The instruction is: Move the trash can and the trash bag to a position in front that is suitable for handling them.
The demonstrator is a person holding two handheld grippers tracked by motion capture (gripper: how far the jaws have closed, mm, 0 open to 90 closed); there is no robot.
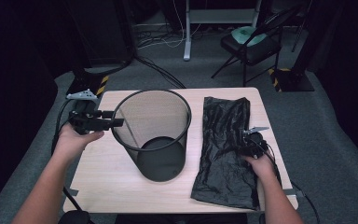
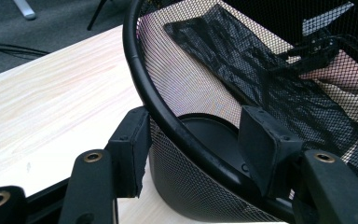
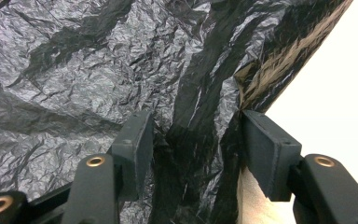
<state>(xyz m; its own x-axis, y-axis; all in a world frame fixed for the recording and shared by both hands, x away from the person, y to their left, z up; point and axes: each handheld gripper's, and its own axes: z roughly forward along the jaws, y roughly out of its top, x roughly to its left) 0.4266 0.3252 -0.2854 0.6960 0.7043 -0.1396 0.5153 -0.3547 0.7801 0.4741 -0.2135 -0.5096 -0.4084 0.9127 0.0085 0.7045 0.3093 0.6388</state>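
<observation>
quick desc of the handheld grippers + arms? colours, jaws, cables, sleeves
Both grippers are black. The left gripper carries a grey three-cornered plate on top, as does the right gripper, and a black cable trails from each. The jaws are black bars with brass-coloured rivets, ending in flat rectangular black pads. Forearms are bare, with no sleeves or gloves in view.

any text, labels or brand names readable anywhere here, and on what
None: no word, number or brand can be read in any view.
Mesh bin: plain black wire, no label.
Black plastic bag: crinkled and unprinted.
Left gripper and right gripper: plain black pads, no markings.
Yellow and black stripes on a stand base on the floor: a hazard pattern, no lettering.
</observation>
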